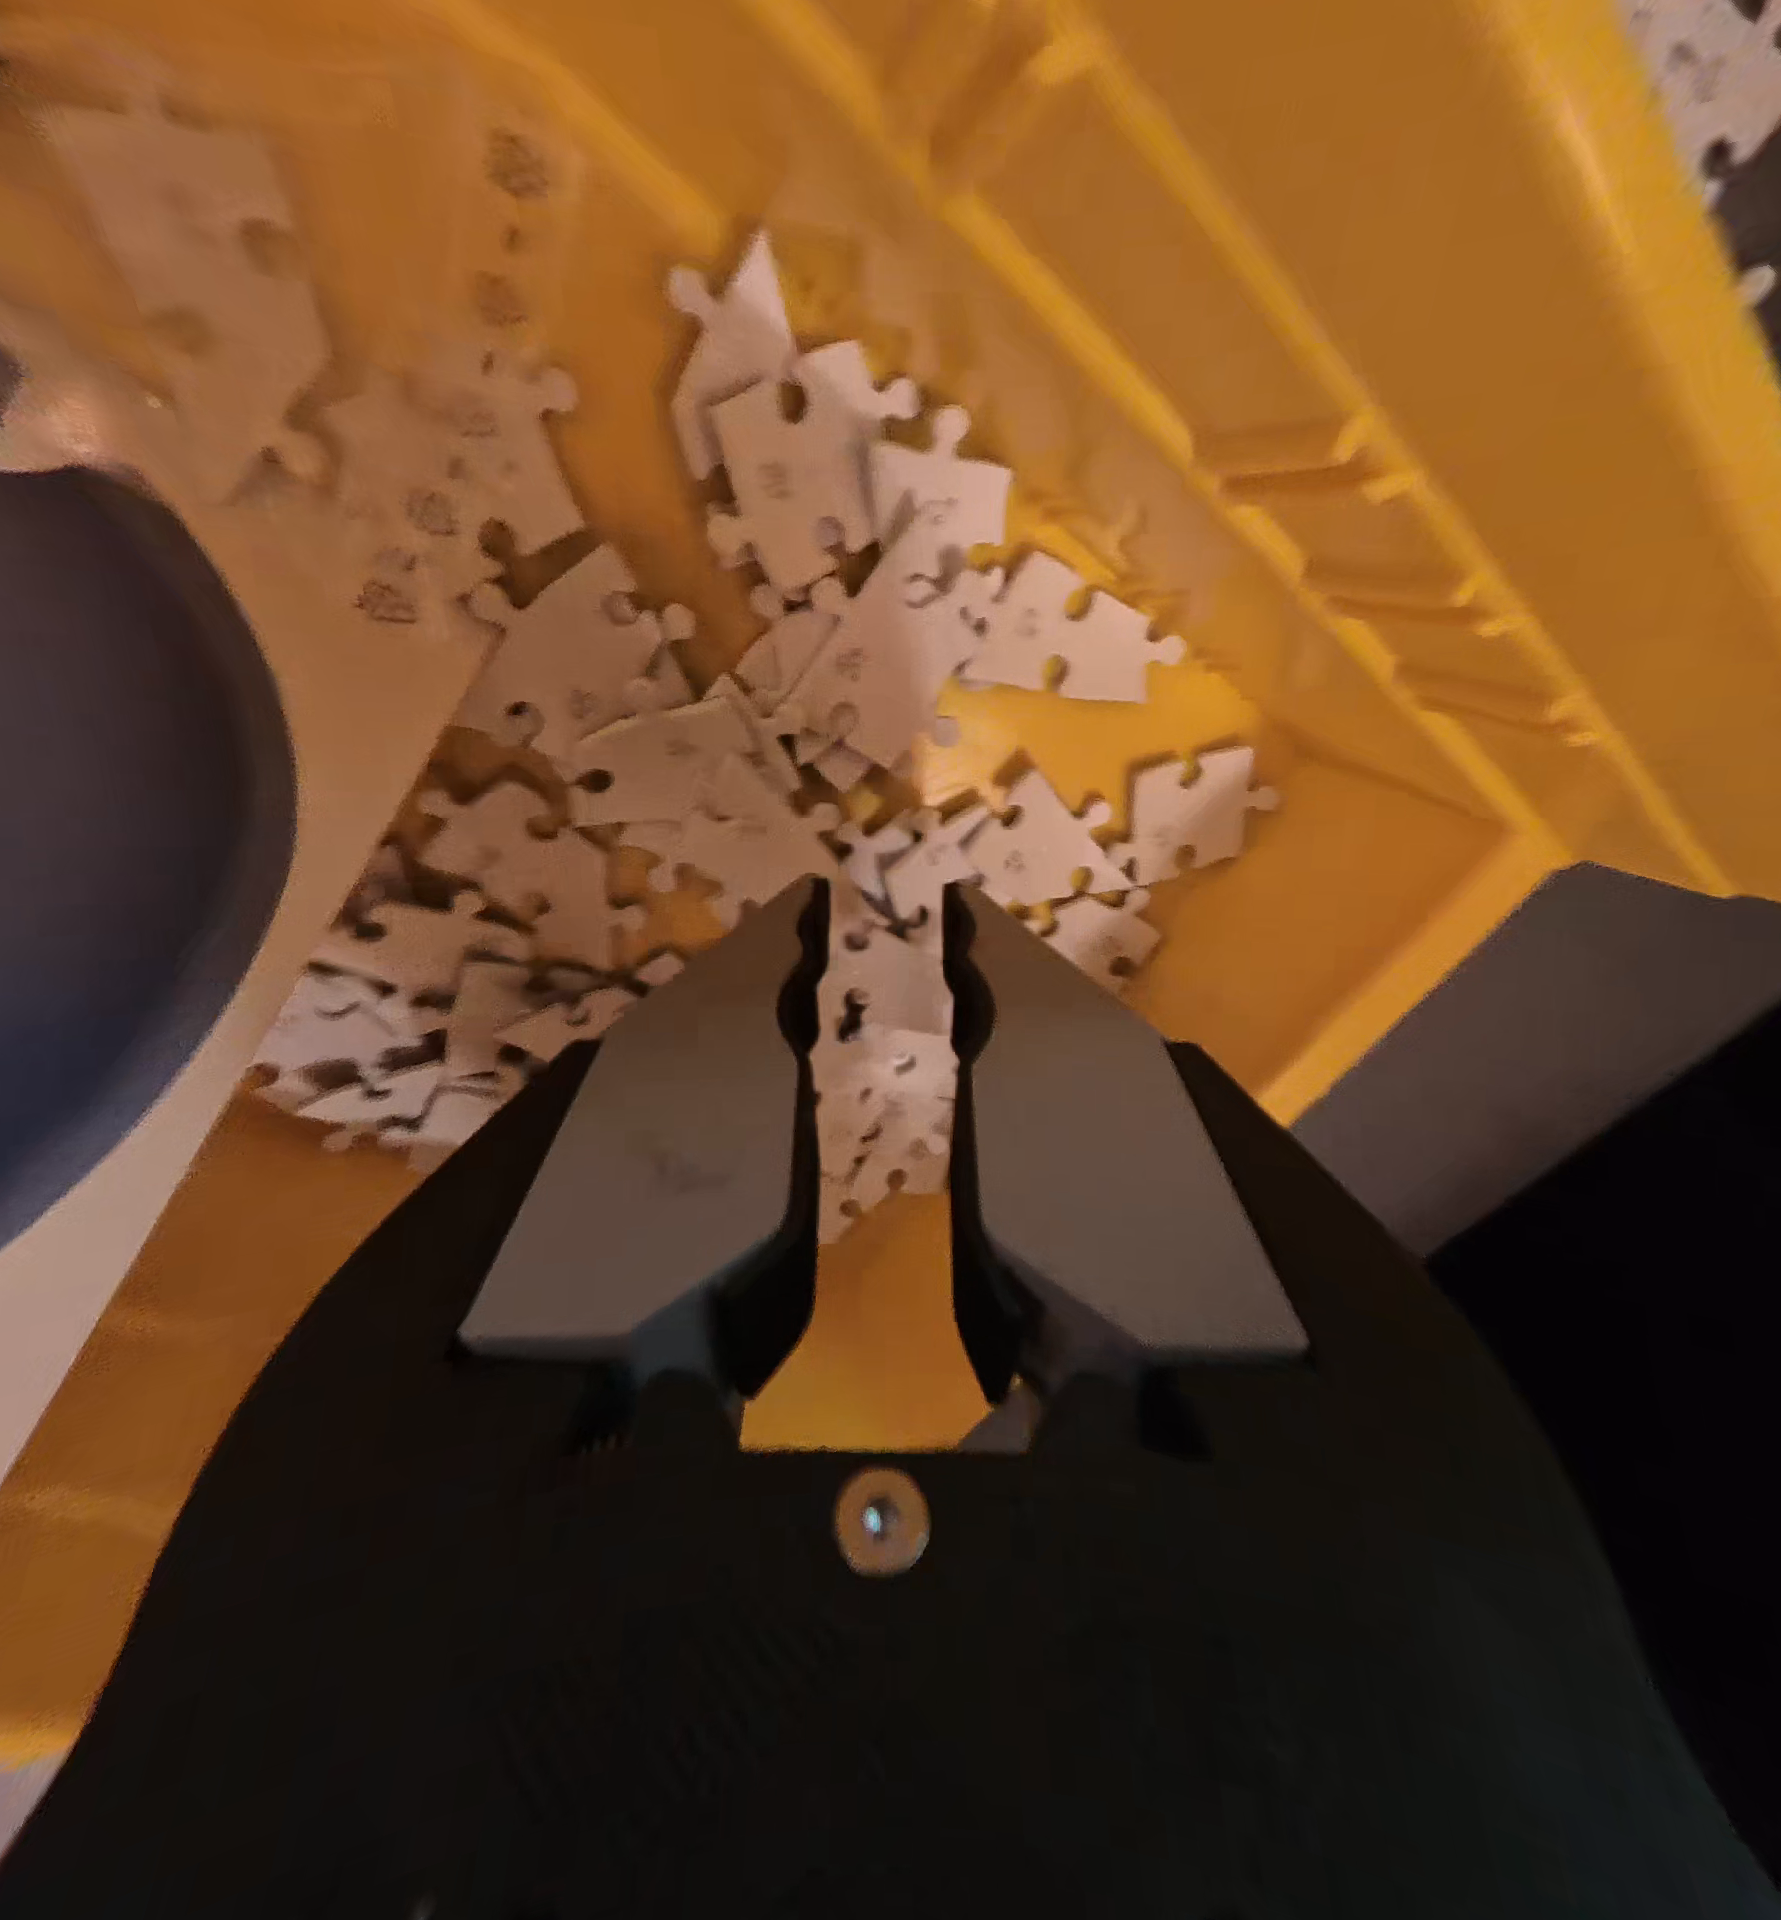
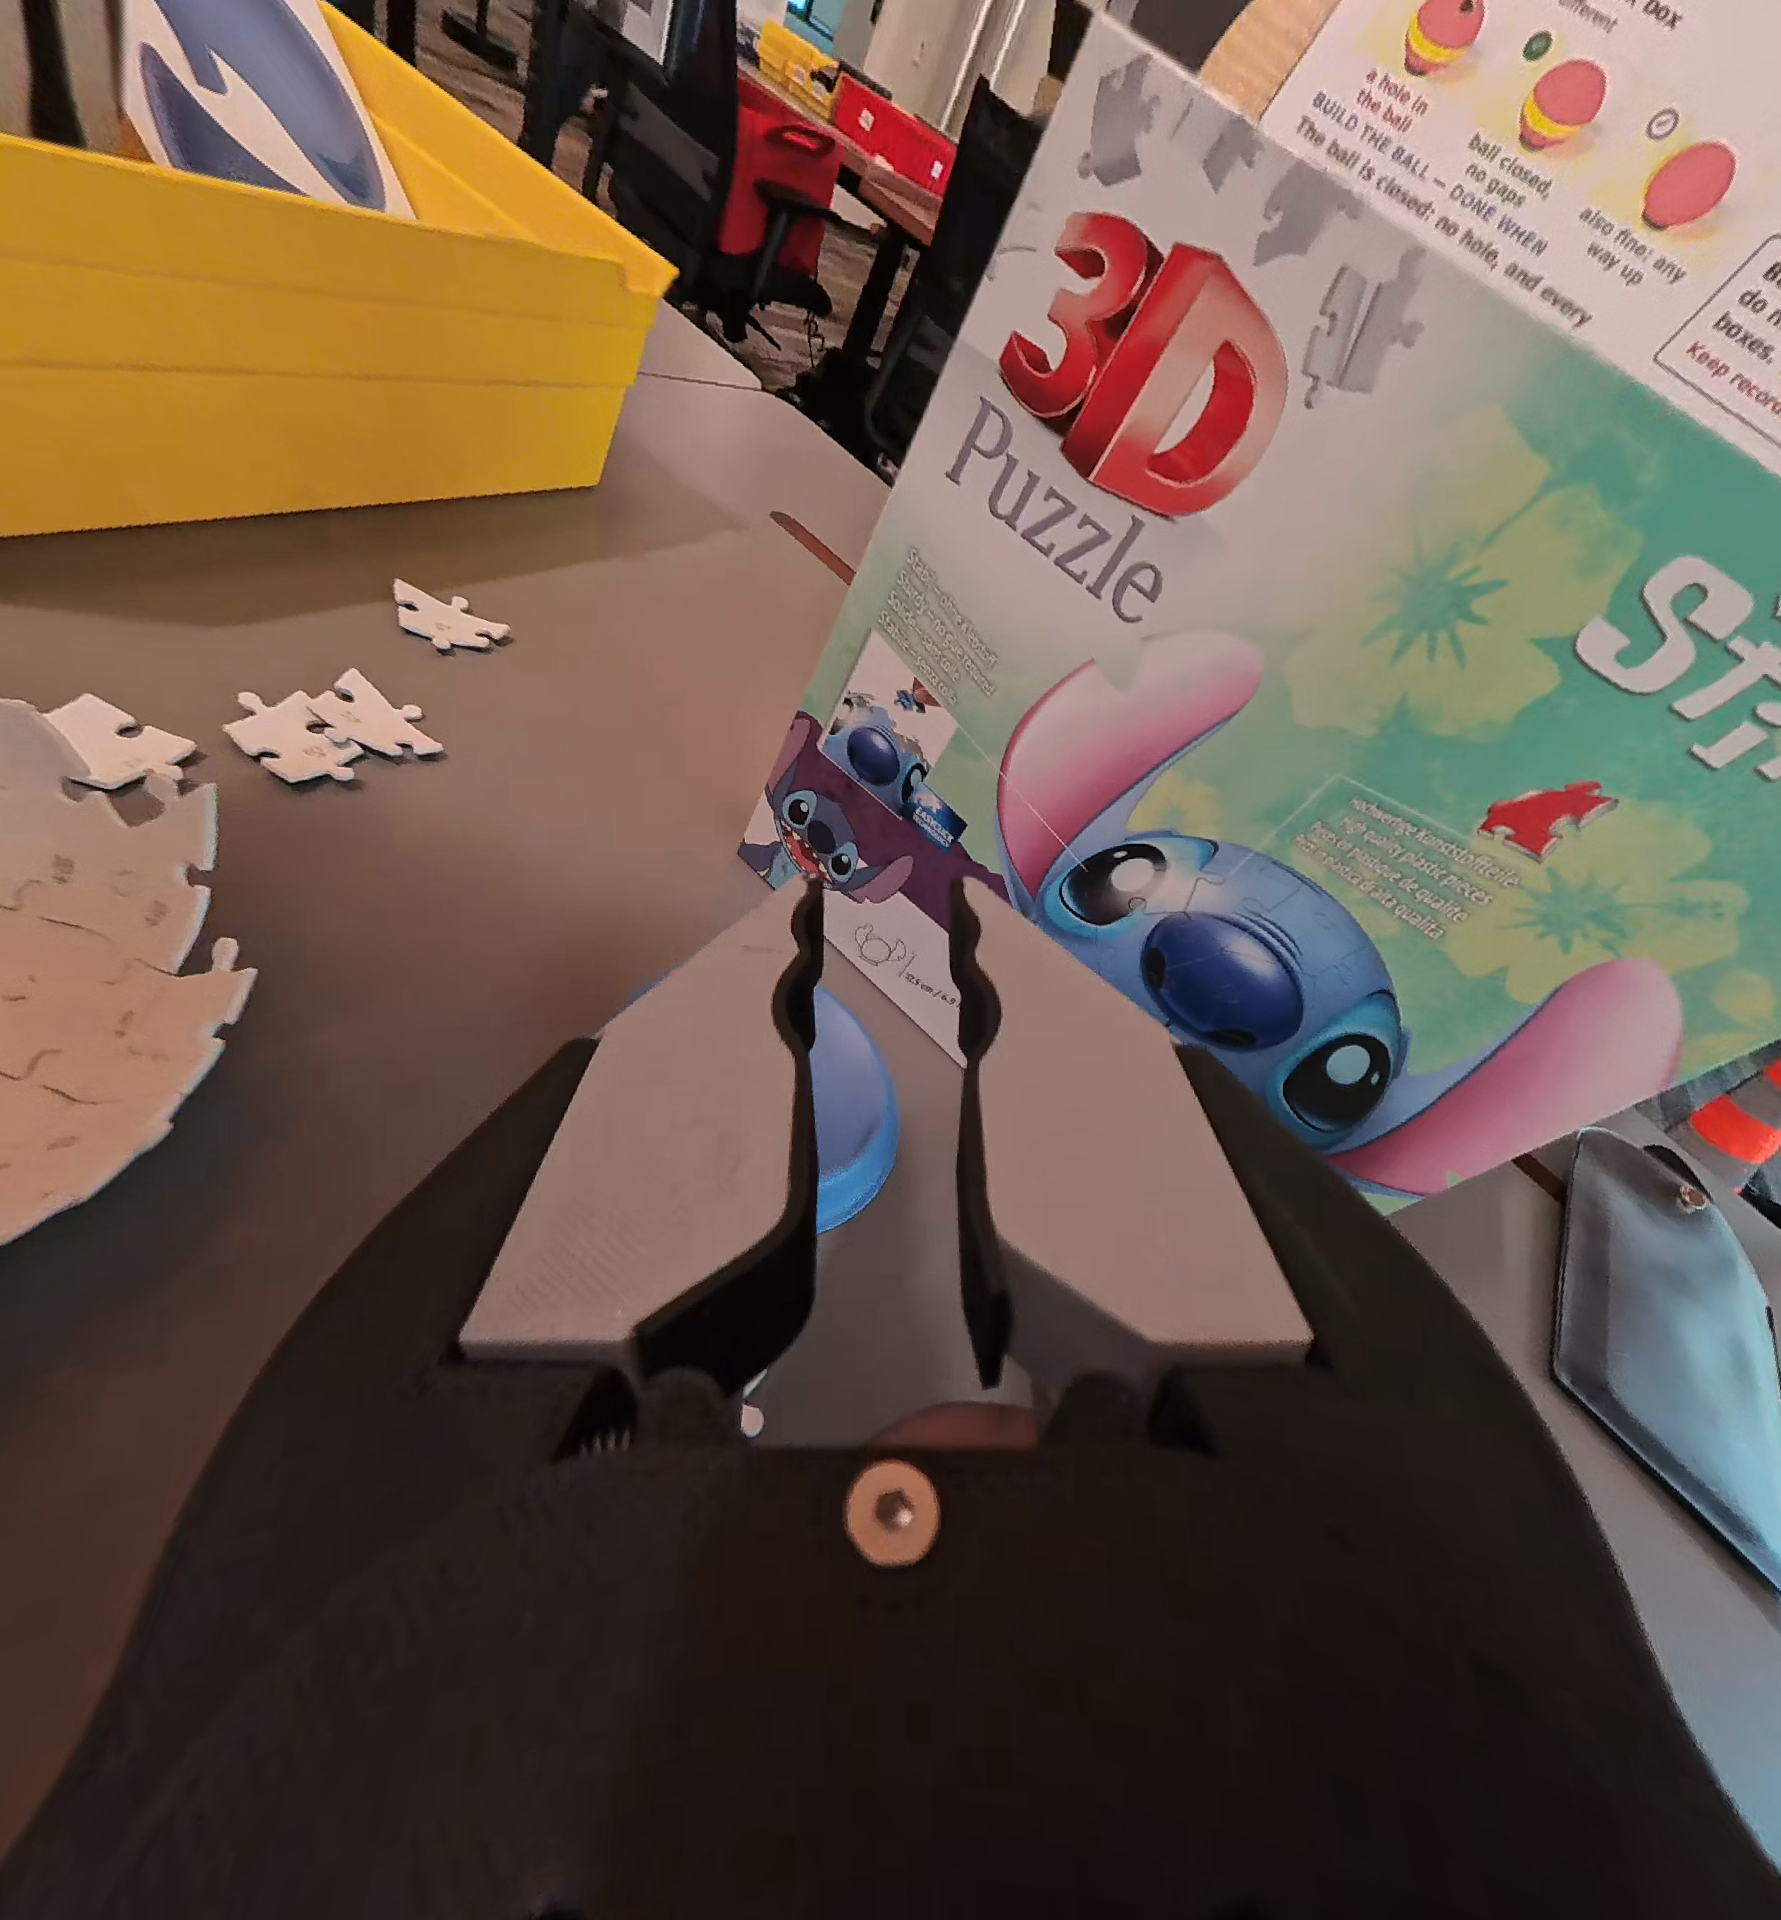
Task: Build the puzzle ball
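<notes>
Left tool parted, empty, over loose pieces in yellow bin; right tool parted, empty, above tabletop w/ half-built ball at left. Tip: single out one top piece, pinch its edge, lift w/o dragging neighbours

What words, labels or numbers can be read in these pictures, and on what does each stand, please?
I do not quote writing; here is what bears it.
Puzzle box: large red and grey title lettering, white lettering, small print.
Printed sheet above the box: short captions, boxed note.
Loose pieces in the yellow bin: small marks, blurred.
Half-built ball: tiny marks, too small to read.
</notes>
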Motion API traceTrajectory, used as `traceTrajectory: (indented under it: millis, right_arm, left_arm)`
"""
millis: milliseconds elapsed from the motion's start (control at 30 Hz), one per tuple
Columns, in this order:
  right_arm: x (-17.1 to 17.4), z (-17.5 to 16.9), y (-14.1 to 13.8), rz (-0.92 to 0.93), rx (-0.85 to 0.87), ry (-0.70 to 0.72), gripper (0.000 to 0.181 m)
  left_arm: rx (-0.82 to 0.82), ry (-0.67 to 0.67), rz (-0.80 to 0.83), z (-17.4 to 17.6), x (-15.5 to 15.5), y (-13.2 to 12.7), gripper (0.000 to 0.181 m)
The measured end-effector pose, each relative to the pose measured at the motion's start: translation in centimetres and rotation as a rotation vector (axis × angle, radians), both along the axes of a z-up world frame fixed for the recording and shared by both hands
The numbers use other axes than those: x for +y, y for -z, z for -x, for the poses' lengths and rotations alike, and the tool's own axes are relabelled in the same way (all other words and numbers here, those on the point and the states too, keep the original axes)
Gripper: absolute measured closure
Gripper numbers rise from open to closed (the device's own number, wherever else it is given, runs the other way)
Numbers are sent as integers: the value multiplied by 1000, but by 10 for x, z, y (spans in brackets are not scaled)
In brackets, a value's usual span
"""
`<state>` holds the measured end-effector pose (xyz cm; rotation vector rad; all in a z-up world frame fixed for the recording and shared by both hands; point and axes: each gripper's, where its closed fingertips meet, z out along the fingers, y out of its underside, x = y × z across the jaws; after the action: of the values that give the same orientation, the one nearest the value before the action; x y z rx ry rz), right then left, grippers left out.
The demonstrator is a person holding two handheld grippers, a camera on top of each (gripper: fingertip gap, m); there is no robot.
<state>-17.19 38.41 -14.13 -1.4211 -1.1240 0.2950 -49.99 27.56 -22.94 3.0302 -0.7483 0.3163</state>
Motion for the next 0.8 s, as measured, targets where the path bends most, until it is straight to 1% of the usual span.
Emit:
traceTrajectory:
  millis: [33, 100, 133, 200, 267, 367, 400, 433, 500, 567, 633, 667, 700, 733, 800]
  right_arm:
    - [-1, 1, -1, -4, 2, -4, 161]
    - [-4, 1, -3, -12, 2, -9, 161]
    - [-4, 1, -4, -17, 0, -9, 161]
    - [-4, 0, -4, -26, -3, -5, 161]
    - [-5, -1, -6, -32, 2, -4, 161]
    - [-6, -1, -9, -37, 12, -8, 161]
    - [-7, -1, -11, -41, 16, -10, 161]
    - [-8, -1, -12, -44, 19, -12, 161]
    - [-9, -1, -13, -48, 20, -13, 161]
    - [-10, -1, -14, -51, 23, -15, 161]
    - [-10, -1, -14, -52, 26, -15, 161]
    - [-10, -1, -15, -54, 28, -16, 161]
    - [-11, -1, -15, -55, 29, -16, 161]
    - [-11, -2, -16, -56, 30, -15, 161]
    - [-11, -2, -17, -61, 34, -12, 161]
  left_arm:
    - [65, -7, -64, 11, 10, -6, 162]
    - [185, -48, -192, 38, 30, -24, 163]
    - [213, -72, -217, 49, 34, -32, 163]
    - [264, -128, -196, 70, 33, -37, 157]
    - [296, -144, -147, 83, 26, -31, 157]
    - [353, -111, -50, 93, 10, -11, 158]
    - [385, -100, -36, 97, 7, -4, 160]
    - [423, -95, -27, 101, 6, 2, 166]
    - [476, -72, 25, 102, -2, 13, 172]
    - [455, -29, 18, 88, -3, 13, 176]
    - [351, 10, 32, 63, -8, 13, 177]
    - [279, 14, 42, 48, -9, 11, 180]
    - [245, 9, 41, 41, -8, 8, 180]
    - [267, -1, 16, 44, -3, 3, 178]
    - [373, -24, -93, 63, 16, -13, 178]
